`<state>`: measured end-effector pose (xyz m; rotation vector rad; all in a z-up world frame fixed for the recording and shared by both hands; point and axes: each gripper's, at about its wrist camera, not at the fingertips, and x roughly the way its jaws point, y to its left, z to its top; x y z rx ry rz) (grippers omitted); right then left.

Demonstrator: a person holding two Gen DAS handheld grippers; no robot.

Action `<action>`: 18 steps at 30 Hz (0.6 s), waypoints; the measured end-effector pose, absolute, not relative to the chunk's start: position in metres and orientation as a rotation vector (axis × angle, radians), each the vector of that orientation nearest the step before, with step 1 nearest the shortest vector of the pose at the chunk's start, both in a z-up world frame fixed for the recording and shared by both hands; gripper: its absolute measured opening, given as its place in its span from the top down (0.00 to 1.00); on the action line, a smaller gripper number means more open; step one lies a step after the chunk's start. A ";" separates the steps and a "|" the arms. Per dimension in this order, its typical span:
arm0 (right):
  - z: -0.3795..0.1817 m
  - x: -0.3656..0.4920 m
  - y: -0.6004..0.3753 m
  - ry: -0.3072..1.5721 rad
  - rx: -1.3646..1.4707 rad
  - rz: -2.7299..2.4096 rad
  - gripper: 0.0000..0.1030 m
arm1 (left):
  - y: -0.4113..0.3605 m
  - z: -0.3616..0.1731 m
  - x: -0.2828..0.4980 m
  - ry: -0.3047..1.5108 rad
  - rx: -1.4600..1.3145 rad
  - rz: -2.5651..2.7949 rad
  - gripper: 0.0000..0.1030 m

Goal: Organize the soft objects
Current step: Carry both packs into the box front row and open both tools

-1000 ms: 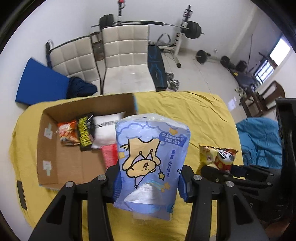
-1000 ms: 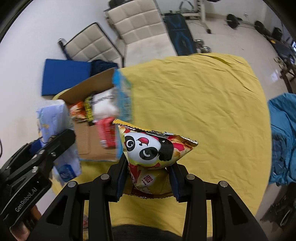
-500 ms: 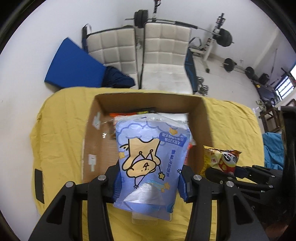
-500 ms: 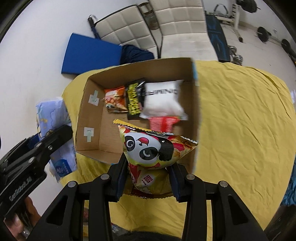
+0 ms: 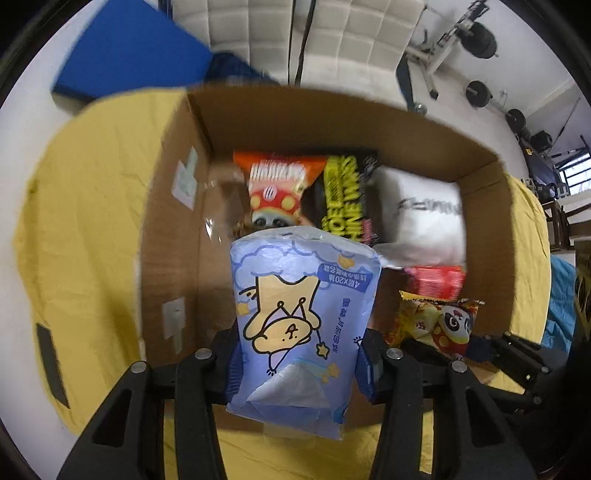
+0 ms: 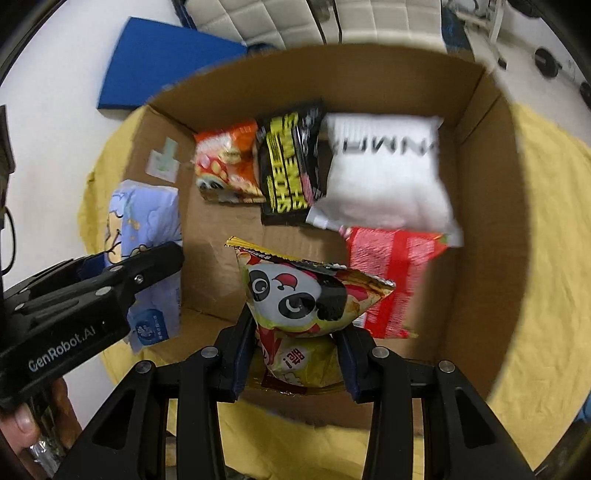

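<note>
The left hand-held gripper [image 5: 301,363] pinches a pale blue tissue pack [image 5: 303,317] printed with a cartoon bear and "4层x20抽", held above the near edge of the cardboard box [image 5: 173,236]. The right hand-held gripper [image 6: 293,363] squeezes a panda snack bag [image 6: 306,295] above the same box's near side. Inside the box, along its far wall, lie an orange snack packet [image 6: 225,166], a black packet with yellow lettering [image 6: 290,162] and a white pouch [image 6: 384,173]; a red packet [image 6: 391,273] lies nearer. "GenRobot.AI" reads on the left gripper's body. The box sits on a worktop under yellow cloth [image 5: 85,221]; behind it stand white quilted chairs [image 5: 354,33], a blue mat [image 6: 162,62] and barbell weights [image 5: 476,37].
</note>
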<state>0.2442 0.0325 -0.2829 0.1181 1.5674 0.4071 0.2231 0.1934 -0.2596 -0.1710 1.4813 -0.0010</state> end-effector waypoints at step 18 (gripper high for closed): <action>-0.374 0.264 0.063 1.678 0.091 0.399 0.57 | 0.199 -0.344 0.235 1.642 -0.187 -0.059 0.53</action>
